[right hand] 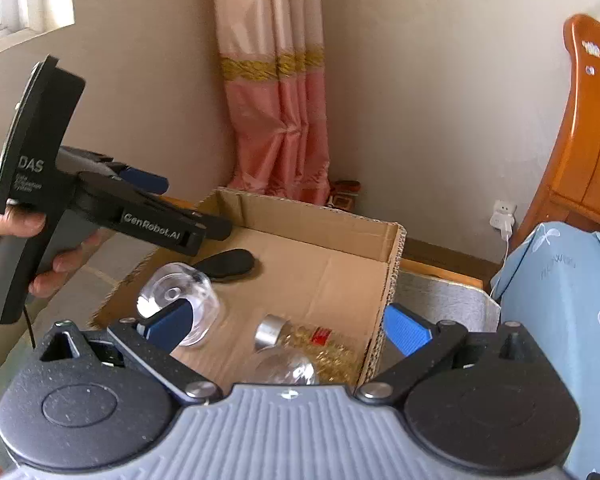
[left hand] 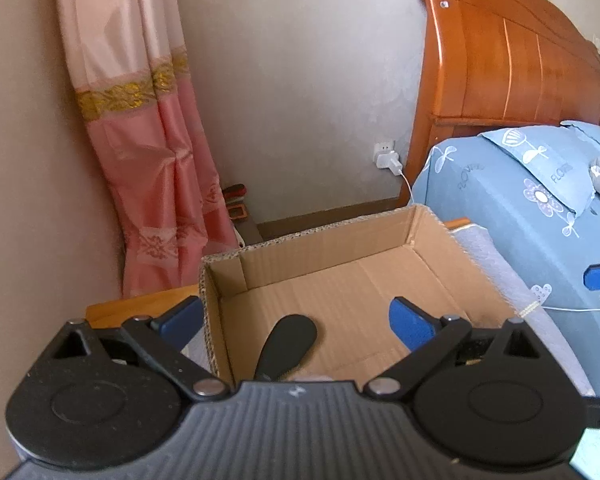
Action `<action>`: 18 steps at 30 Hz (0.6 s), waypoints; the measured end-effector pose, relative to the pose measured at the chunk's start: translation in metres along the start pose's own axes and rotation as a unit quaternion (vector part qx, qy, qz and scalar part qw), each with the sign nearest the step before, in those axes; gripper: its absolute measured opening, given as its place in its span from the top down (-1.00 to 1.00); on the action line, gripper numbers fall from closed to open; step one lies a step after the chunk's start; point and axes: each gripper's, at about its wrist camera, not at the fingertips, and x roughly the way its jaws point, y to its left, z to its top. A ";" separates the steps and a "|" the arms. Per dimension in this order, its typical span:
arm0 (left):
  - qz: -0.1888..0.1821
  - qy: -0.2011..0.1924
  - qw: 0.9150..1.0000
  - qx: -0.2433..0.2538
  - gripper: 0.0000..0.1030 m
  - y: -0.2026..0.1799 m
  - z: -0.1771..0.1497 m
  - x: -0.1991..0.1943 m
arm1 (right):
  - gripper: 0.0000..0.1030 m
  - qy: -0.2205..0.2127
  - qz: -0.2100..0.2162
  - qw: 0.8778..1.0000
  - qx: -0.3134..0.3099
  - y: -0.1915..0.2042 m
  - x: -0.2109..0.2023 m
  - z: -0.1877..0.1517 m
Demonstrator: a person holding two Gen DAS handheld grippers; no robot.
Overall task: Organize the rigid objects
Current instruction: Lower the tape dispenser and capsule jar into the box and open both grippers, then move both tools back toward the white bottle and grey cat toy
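Hovering both grippers over our cardboard box: left gripper spread wide and empty, right gripper too, black spoon lying inside.

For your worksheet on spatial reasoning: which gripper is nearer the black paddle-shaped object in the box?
Left. The left gripper hovers directly over the black paddle-shaped object; the right gripper hangs at the box's near end.

The cardboard box sat on the floor between the wall and the bed, bed off to its right. Inside it, a flat paddle-shaped thing lay toward the far left, a clear glass cup on its side just in front of that, and a capped bottle nearer the front right. A curtain hung behind the box, wall socket further right, next to the headboard.
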 end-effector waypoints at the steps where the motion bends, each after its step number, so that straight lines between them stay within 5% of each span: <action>1: -0.001 -0.001 1.000 0.001 -0.92 -0.001 -0.002 -0.006 | -1.00 -0.003 0.002 1.000 -0.002 0.003 -0.005 -0.003; 18: 0.021 -0.016 1.000 -0.009 -0.98 -0.013 -0.091 -0.099 | -1.00 -0.004 0.011 1.000 0.024 0.040 -0.048 -0.084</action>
